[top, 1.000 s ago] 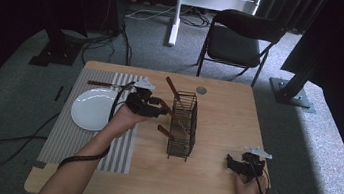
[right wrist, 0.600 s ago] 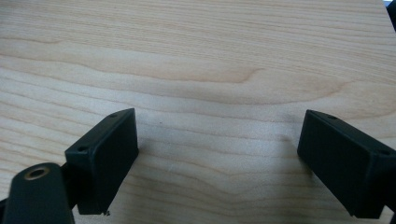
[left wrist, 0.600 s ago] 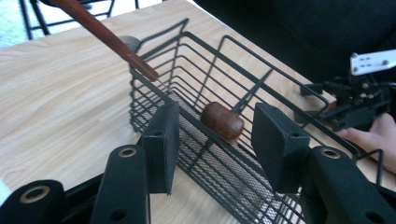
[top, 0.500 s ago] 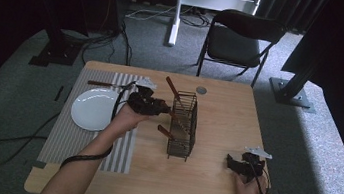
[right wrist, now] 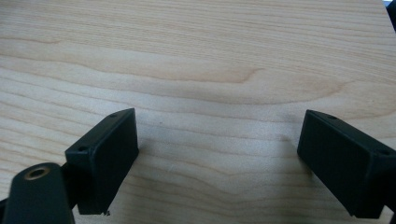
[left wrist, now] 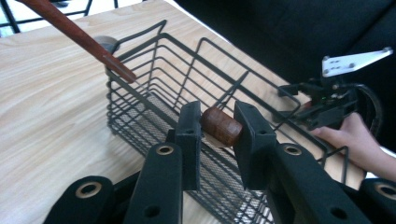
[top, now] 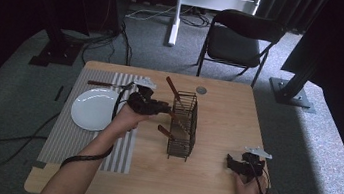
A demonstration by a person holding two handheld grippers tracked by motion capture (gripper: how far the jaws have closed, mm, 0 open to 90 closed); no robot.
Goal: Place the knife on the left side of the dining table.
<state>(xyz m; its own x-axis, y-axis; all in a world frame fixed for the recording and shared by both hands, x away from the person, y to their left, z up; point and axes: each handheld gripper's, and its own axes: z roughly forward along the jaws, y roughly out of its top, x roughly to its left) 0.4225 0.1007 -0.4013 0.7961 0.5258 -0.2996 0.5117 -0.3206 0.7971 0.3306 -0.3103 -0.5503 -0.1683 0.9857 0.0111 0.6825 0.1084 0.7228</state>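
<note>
Two grippers are working at the table (top: 209,182), each with a different role. The left gripper (left wrist: 217,128) is closing its jaws on the rounded end of a wooden handle (left wrist: 221,126); the jaws have just been closing, and the pads are now pressing on the handle from both sides. The handle is sticking out of the wire basket (left wrist: 187,79) directly ahead of the left gripper, so gripping its free end is probably the way to draw the utensil out without touching the wires. A second handle (left wrist: 74,35) is leaning over the basket's far rim, beyond and to the left of the jaws, apart from them.

In the high view the left gripper (top: 156,106) is sitting just beside the basket (top: 183,129), with a plate (top: 92,112) on a striped mat (top: 61,138) behind it, likely a place for the utensil.

The right gripper (right wrist: 217,154) is holding its jaws wide apart over bare wood, with nothing between them. It is resting well clear of the basket, on the opposite side from the left gripper (top: 241,165), apparently waiting so that it does not obstruct the pull.
</note>
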